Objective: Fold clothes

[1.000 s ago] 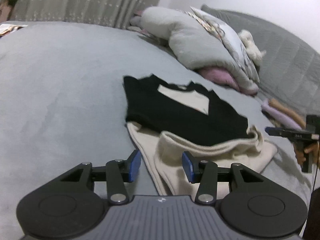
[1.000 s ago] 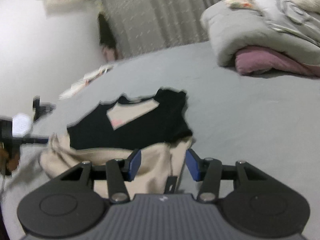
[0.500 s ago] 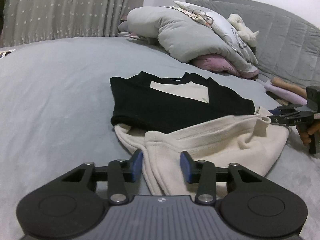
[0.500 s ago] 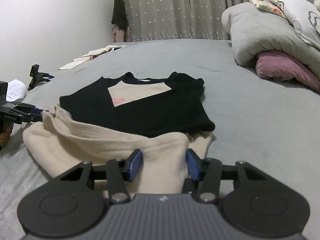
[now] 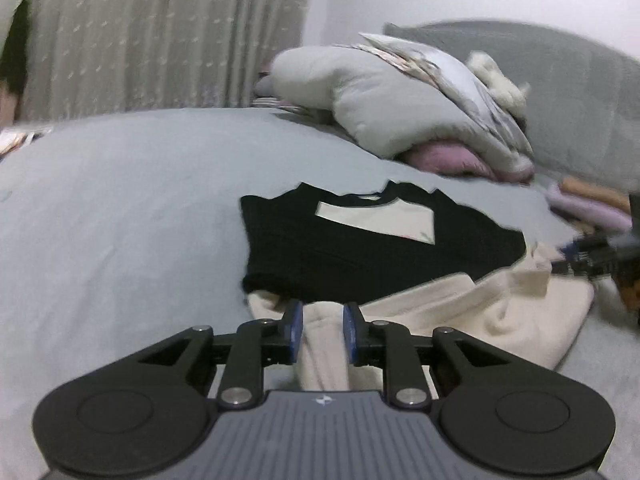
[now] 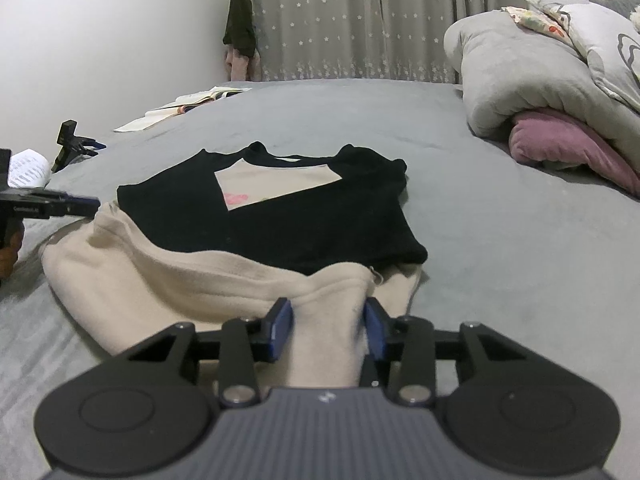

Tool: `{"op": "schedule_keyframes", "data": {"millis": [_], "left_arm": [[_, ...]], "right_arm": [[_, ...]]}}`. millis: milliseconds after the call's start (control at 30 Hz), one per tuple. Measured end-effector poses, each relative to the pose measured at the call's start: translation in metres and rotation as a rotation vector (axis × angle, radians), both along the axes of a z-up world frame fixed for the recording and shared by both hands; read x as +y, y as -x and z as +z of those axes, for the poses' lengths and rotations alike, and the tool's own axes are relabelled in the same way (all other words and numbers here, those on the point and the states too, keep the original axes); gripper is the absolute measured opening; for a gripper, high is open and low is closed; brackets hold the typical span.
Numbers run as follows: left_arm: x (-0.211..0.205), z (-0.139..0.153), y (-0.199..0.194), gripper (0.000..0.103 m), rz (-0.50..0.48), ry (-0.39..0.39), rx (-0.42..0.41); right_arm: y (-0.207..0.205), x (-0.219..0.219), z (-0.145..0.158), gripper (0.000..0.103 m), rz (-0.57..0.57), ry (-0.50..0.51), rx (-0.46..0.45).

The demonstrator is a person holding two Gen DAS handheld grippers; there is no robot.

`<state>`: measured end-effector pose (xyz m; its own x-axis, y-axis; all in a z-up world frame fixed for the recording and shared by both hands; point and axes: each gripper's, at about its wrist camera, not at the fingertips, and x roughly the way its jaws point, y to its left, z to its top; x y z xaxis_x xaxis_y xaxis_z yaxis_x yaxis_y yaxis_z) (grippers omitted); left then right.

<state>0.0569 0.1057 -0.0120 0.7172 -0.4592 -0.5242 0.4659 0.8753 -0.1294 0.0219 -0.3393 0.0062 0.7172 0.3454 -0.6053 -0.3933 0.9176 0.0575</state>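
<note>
Cream fleece hem (image 6: 224, 280) of the garment on the grey bed (image 6: 500, 220) is pinched by the left gripper (image 5: 322, 326) at one near corner; the right gripper (image 6: 327, 326) is closing on the other.

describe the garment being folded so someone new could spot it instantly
On the wide grey bed, in front of the bedding pile, lies one flat two-tone garment. Its far part is black with a cream patch bearing a pink mark; its near part is cream fleece, gripped by both grippers, left and right. Nothing else on the bed is black and cream.
</note>
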Motion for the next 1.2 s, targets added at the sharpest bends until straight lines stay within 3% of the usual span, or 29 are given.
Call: {"op": "schedule_keyframes", "data": {"millis": [67,200,300,500,567,700,933,1000,1033,1200], "left_arm": [[-0.002,-0.005,-0.003,0.020,0.004,-0.025,0.019],[0.004,-0.008,-0.008,0.021,0.017,0.001,0.060],[0.003,-0.007,-0.009,0.014,0.025,0.008,0.085],[-0.006,-0.002,-0.005,0.008,0.024,-0.041,0.084],[-0.006,-0.001,-0.004,0.011,0.024,-0.057,0.075],[-0.008,-0.001,-0.004,0.026,0.031,-0.078,0.051],[-0.015,-0.007,-0.007,0.033,0.026,-0.095,0.012],[-0.017,-0.007,-0.006,0.029,0.024,-0.101,0.006],[-0.018,-0.006,-0.006,0.018,0.019,-0.106,0.004],[-0.033,-0.001,-0.001,0.008,0.030,-0.167,-0.002]], "right_arm": [[0.000,0.000,-0.001,0.038,-0.001,0.002,-0.001],[0.001,0.002,-0.001,0.038,0.001,0.020,-0.019],[0.002,0.007,-0.002,0.038,0.014,0.054,-0.056],[0.011,0.018,0.002,0.016,0.063,0.131,-0.132],[0.013,0.021,0.002,0.016,0.072,0.151,-0.141],[0.012,0.022,0.001,0.017,0.075,0.163,-0.126],[0.011,0.023,-0.002,0.020,0.072,0.174,-0.126],[0.012,0.024,-0.002,0.020,0.072,0.181,-0.131],[0.012,0.024,-0.003,0.020,0.072,0.185,-0.134],[0.016,0.026,-0.002,0.018,0.059,0.217,-0.178]]}}
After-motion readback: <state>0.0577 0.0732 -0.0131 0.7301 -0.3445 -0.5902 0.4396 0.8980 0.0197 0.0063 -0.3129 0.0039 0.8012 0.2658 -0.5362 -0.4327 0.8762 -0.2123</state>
